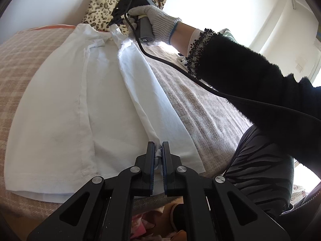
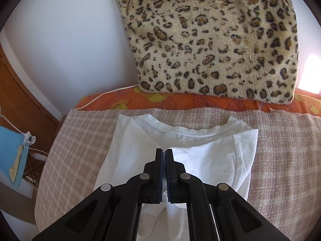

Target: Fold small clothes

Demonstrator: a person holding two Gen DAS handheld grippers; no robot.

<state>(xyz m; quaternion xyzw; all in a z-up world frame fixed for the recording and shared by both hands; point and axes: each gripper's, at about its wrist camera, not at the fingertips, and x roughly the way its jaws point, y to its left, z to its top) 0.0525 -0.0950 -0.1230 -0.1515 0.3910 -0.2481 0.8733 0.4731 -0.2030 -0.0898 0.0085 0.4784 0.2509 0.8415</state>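
Note:
A white T-shirt [image 1: 60,108] lies on a beige checked blanket [image 1: 18,64], its left side folded in. My left gripper [image 1: 158,150] is shut on the shirt's right edge near the hem and lifts it. My right gripper [image 1: 115,23], held by a gloved hand, is shut on the same edge near the shoulder. In the right wrist view the right gripper [image 2: 165,152] pinches white cloth over the T-shirt [image 2: 132,144], just below the collar [image 2: 180,132].
A leopard-print cushion [image 2: 216,40] leans on the white wall behind the blanket [image 2: 80,132]. An orange flowered sheet [image 2: 180,100] shows under it. A blue chair [image 2: 10,156] stands left of the bed. The person's dark sleeve [image 1: 250,72] and a cable [image 1: 180,68] cross the right side.

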